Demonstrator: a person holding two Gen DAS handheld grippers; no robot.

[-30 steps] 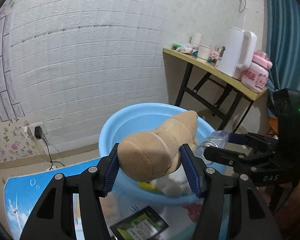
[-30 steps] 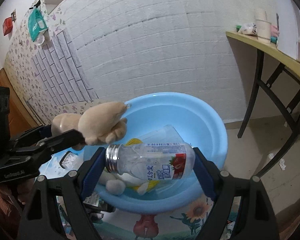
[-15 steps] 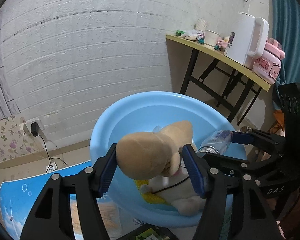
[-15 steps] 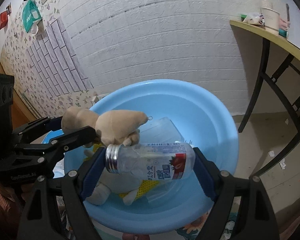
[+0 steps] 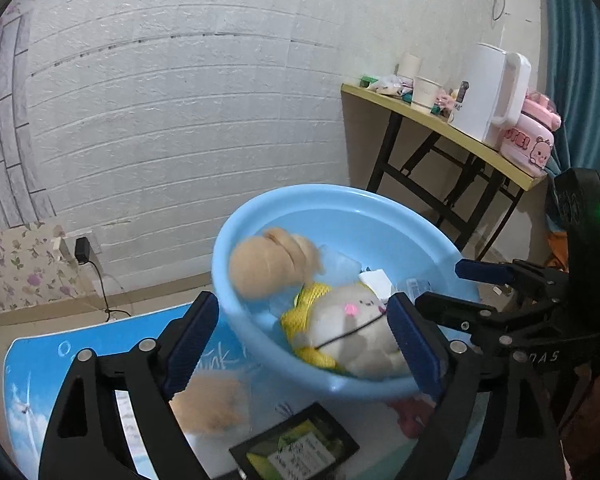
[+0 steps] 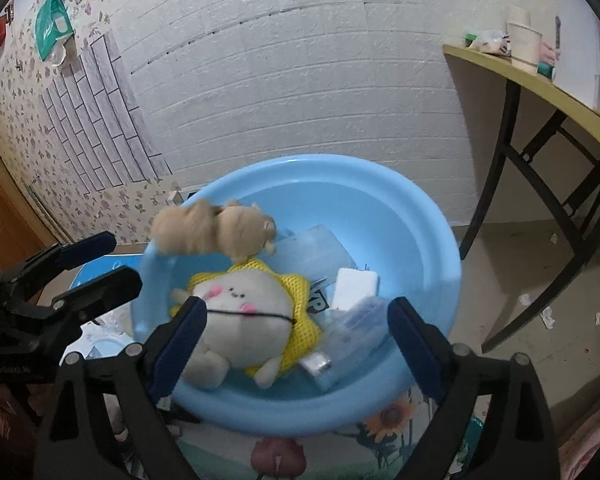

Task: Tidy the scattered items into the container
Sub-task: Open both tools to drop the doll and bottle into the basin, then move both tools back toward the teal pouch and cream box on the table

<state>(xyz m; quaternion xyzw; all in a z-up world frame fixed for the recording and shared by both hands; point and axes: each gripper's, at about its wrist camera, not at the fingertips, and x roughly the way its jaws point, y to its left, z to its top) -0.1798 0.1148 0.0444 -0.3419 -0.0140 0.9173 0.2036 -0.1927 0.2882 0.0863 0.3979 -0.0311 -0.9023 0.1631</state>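
The blue basin (image 5: pixel 268 344) (image 6: pixel 428 216) sits on a printed mat. My left gripper (image 5: pixel 300 336) is open and empty just before its near rim. A tan plush toy (image 5: pixel 272 264) (image 6: pixel 216 228), blurred, is at the basin's left rim, free of the jaws. My right gripper (image 6: pixel 296 336) is open over the basin. The clear plastic bottle (image 6: pixel 348 336) lies inside at the right, cap toward me. A white and yellow plush (image 6: pixel 244 312) (image 5: pixel 348 328), a white block (image 6: pixel 354 284) and a clear box (image 6: pixel 320 252) lie inside too.
A black-framed card (image 5: pixel 296 448) and a tan plush piece (image 5: pixel 208 400) lie on the mat (image 5: pixel 40 364) before the basin. A folding table (image 5: pixel 440 120) with a white kettle (image 5: pixel 488 96) and cups stands right by the white brick wall.
Both grippers have opened. The tan plush left my left jaws and drops at the basin's rim. The bottle left my right jaws and now lies in the basin.
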